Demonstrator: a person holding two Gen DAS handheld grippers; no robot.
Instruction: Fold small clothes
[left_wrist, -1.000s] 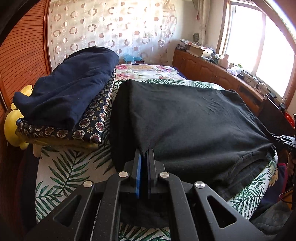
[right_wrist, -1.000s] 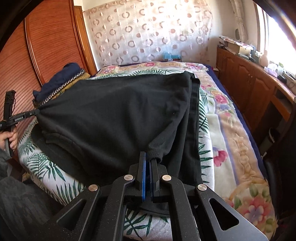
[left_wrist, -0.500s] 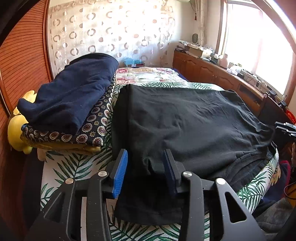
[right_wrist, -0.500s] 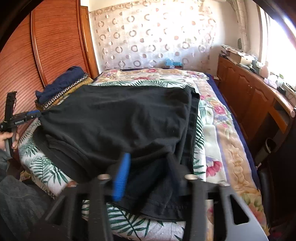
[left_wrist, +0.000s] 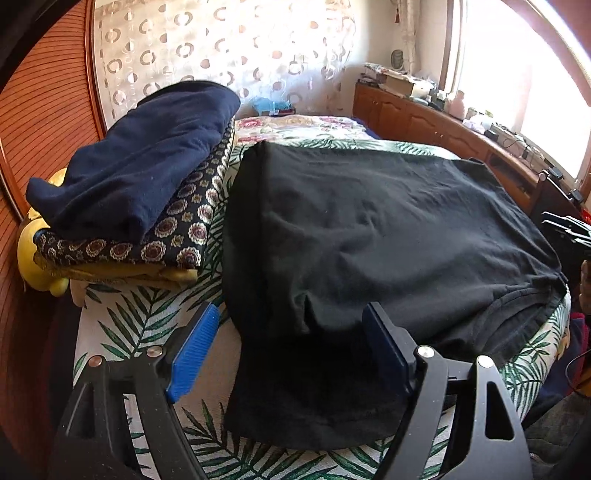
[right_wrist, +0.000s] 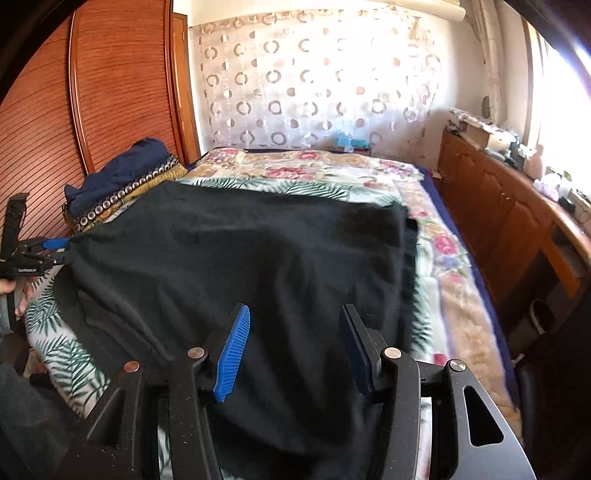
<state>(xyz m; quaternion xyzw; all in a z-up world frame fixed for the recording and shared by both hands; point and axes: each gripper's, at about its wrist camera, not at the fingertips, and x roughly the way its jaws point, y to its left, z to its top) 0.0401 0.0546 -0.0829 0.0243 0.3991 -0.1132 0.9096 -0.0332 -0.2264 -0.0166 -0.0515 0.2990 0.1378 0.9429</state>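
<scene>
A black garment (left_wrist: 369, 229) lies folded over and flat on the leaf-print bed cover (left_wrist: 147, 332). Its near edge hangs over the bed's front. My left gripper (left_wrist: 291, 332) hovers over the garment's near left corner. Its jaws are opening, with cloth below and between the blue pads (left_wrist: 192, 350), which do not press on it. In the right wrist view the garment (right_wrist: 221, 266) fills the middle. My right gripper (right_wrist: 295, 347) stands open above its near right edge, gripping nothing. Each gripper also shows in the other's view: the left gripper (right_wrist: 48, 251) and the right gripper (left_wrist: 565, 225).
A pile of folded clothes (left_wrist: 140, 177), navy on top, sits left of the garment, with a yellow plush toy (left_wrist: 33, 258) beside it. A wooden wardrobe (right_wrist: 92, 92) stands at the left and a cluttered wooden cabinet (right_wrist: 498, 206) along the right. A floral bedspread (right_wrist: 314, 173) covers the far bed.
Both grippers were shut on the garment's near corners and have let go and opened. The cloth has dropped flat onto the bed. The right gripper has drawn back a little.
</scene>
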